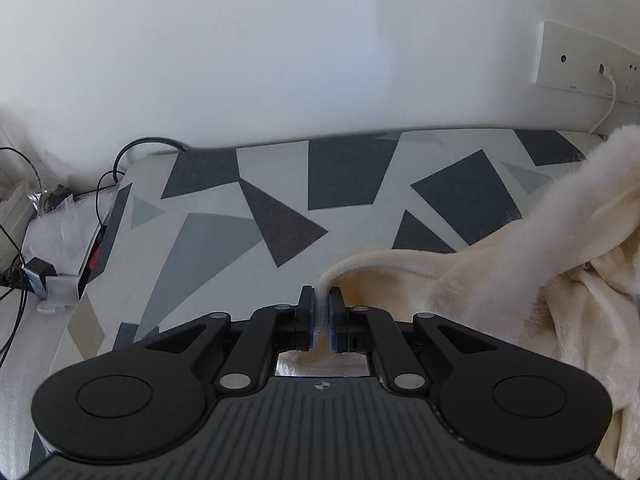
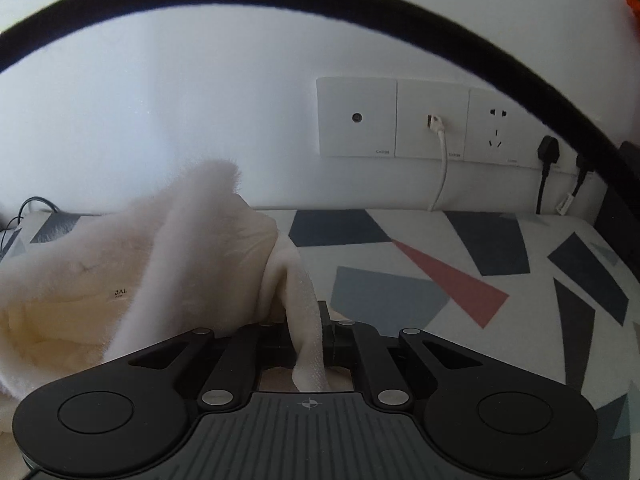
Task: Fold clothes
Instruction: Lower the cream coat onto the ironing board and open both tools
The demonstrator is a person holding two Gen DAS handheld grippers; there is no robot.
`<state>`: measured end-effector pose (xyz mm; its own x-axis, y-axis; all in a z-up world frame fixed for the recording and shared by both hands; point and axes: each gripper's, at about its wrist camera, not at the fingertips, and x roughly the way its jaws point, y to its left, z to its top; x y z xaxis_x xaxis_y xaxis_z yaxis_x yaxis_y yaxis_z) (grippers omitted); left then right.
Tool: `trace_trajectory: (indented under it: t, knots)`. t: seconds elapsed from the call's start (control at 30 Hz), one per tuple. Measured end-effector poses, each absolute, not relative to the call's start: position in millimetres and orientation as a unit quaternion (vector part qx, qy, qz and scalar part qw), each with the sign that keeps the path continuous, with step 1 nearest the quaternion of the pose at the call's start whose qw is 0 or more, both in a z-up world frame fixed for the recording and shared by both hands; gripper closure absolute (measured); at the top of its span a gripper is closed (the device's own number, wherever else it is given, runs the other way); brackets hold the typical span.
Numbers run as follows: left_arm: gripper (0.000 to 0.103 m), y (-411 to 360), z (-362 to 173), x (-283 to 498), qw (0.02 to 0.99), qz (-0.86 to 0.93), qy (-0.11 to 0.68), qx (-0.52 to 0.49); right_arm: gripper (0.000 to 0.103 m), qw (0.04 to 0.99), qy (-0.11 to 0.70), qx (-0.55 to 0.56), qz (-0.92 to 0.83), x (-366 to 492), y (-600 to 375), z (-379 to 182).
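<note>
A cream fleece garment [image 1: 500, 280] is spread over the geometric-patterned bedsheet [image 1: 348, 180]. Its edge is clamped between the fingers of the left gripper [image 1: 321, 300]; a fold is pinched by the right gripper [image 2: 310, 320], behind which wall sockets [image 2: 432, 118] are seen.

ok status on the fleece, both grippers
Left gripper shut on cream fleece garment edge. Right gripper shut on its other edge. Garment bunched on patterned bed. Nothing blocking.
</note>
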<state>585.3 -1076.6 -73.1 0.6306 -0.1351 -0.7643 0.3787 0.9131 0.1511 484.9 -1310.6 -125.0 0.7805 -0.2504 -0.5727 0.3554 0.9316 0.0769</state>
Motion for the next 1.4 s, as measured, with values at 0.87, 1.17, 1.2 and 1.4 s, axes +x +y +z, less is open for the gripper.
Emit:
trace_trajectory:
  t: [0.87, 1.17, 1.2, 1.4]
  knots:
    - [0.024, -997.4, -52.6, 540.5, 0.845, -0.199, 0.485, 0.105, 0.027, 0.893, 0.289, 0.257, -0.229, 372.0, -1355.5, -87.2]
    - [0.024, -945.7, -62.0, 435.3, 0.823, -0.288, 0.475, 0.116, 0.027, 0.857, 0.29, 0.309, -0.293, 212.3, -1296.4, -62.8]
    - [0.024, -943.7, -63.0, 418.6, 0.819, -0.307, 0.466, 0.133, 0.027, 0.858, 0.3, 0.304, -0.286, 205.5, -1283.3, -68.9]
    - [0.023, -949.7, -84.4, 356.8, 0.801, -0.34, 0.433, 0.233, 0.014, 0.863, 0.362, 0.271, -0.224, 204.0, -1203.7, -103.3]
